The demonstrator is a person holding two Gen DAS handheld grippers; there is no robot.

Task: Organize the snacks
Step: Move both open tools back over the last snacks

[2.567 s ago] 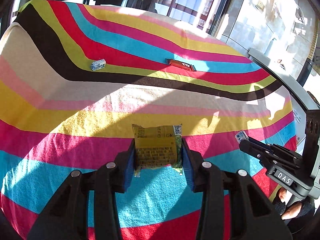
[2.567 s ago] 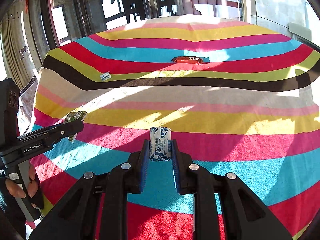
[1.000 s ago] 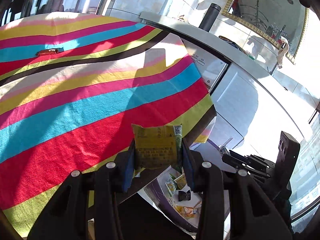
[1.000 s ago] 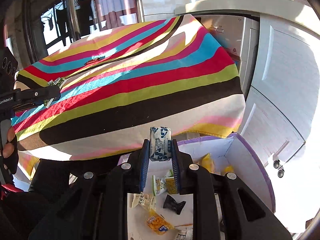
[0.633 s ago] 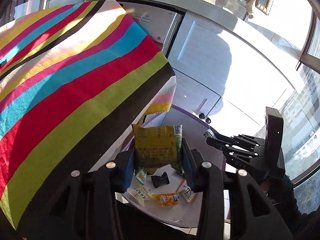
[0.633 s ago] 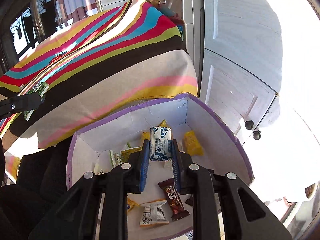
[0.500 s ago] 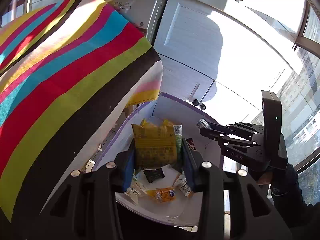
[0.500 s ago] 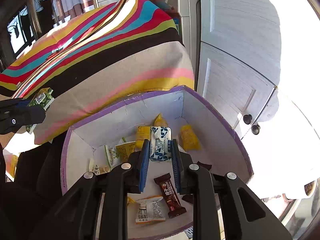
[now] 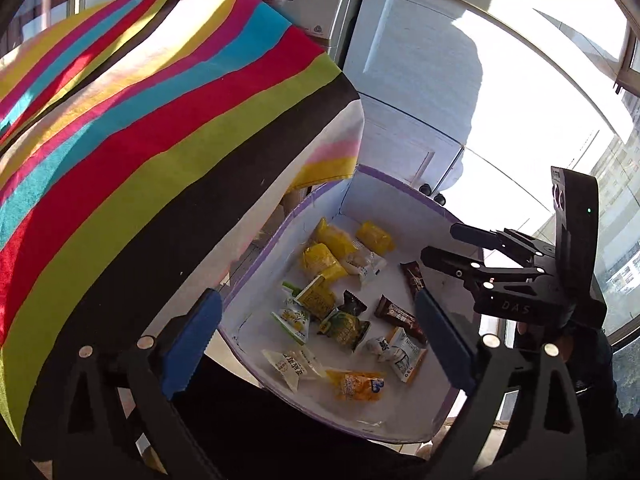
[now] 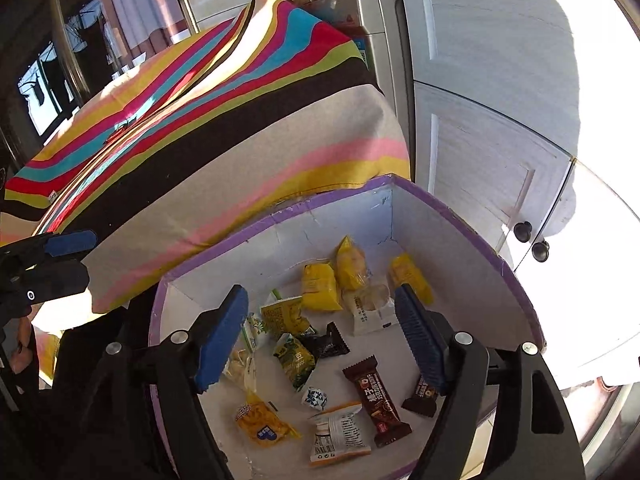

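Note:
A white box with a purple rim stands beside the table and holds several wrapped snacks. My left gripper hangs over it, its jaws opening wide with nothing between the blue pads. The yellow-green packet lies loose on the box floor among the others. My right gripper is also above the box, jaws opening and empty; the small blue-and-white candy rests below it. Each view shows the other gripper at its edge: the right gripper and the left gripper.
The striped tablecloth drapes down to the box's left side. White cabinet doors with dark knobs stand behind the box. Brown chocolate bars and yellow packets lie inside.
Both grippers swung from the table to above the box. The left let go of the yellow-green packet and the right let go of the blue-and-white candy; both snacks now lie in the box.

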